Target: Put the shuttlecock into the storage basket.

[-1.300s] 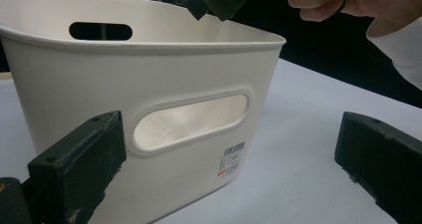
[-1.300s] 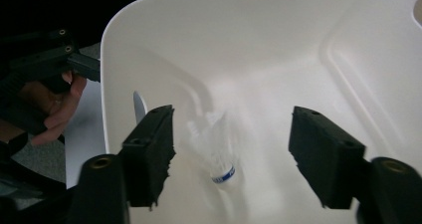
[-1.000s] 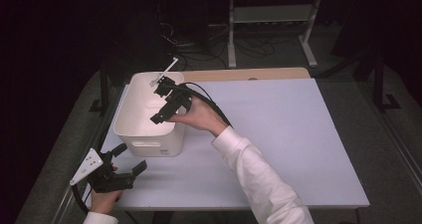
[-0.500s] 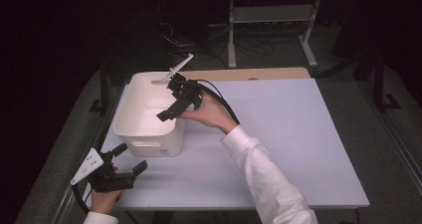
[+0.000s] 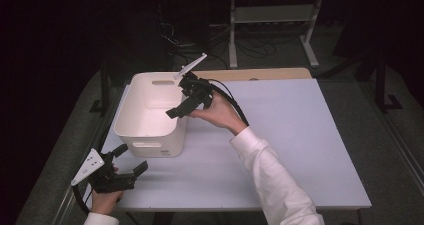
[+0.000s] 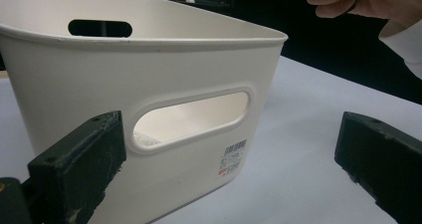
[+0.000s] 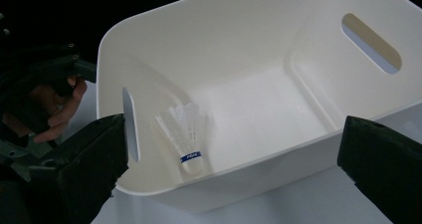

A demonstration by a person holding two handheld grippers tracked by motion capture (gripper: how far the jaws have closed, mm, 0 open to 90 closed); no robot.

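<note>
A white plastic bin (image 5: 131, 116) with slot handles stands on the left part of the table. A white shuttlecock (image 7: 185, 134) with a blue band lies on its side on the bin's floor, near the wall closest to me. My right gripper (image 5: 177, 105) hovers over the bin's right rim, open, pointing down into it with nothing between its jaws. My left gripper (image 5: 132, 159) rests low at the table's front left corner, open and empty. It faces the bin's near wall (image 6: 99, 74) and its handle slot.
The white tabletop (image 5: 300, 135) stretches to the right of the bin. A wooden strip (image 5: 260, 74) runs along the far edge. Metal frame legs and cables (image 5: 270, 30) stand on the dark floor beyond.
My right gripper has drifted right, from above the bin's middle to above its right rim. The left gripper has stayed put.
</note>
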